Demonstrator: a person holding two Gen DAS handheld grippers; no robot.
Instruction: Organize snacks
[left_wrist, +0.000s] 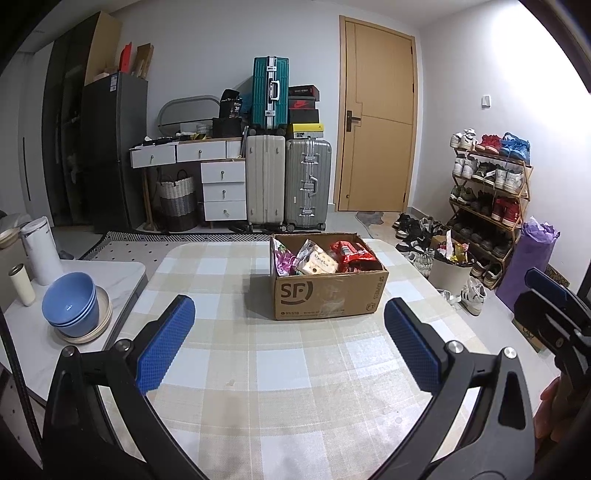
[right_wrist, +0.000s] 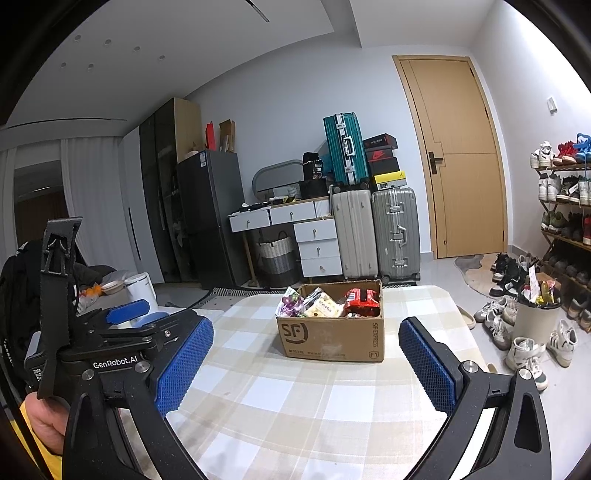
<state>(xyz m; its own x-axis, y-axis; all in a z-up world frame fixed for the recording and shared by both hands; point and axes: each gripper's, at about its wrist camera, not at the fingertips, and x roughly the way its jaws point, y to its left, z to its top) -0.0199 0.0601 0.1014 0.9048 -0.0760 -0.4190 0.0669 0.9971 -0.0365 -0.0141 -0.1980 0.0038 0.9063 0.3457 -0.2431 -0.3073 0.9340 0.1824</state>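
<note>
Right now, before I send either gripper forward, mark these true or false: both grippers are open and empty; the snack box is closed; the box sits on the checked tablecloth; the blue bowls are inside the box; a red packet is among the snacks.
1. Both the left gripper and the right gripper are open and empty. True.
2. The cardboard box is closed. False: its top is open and the snacks show.
3. The box sits on the checked tablecloth. True.
4. The blue bowls are inside the box. False: they are stacked on a plate on the white side table to the left.
5. A red packet lies among the snacks. True, toward the box's right side.
</note>
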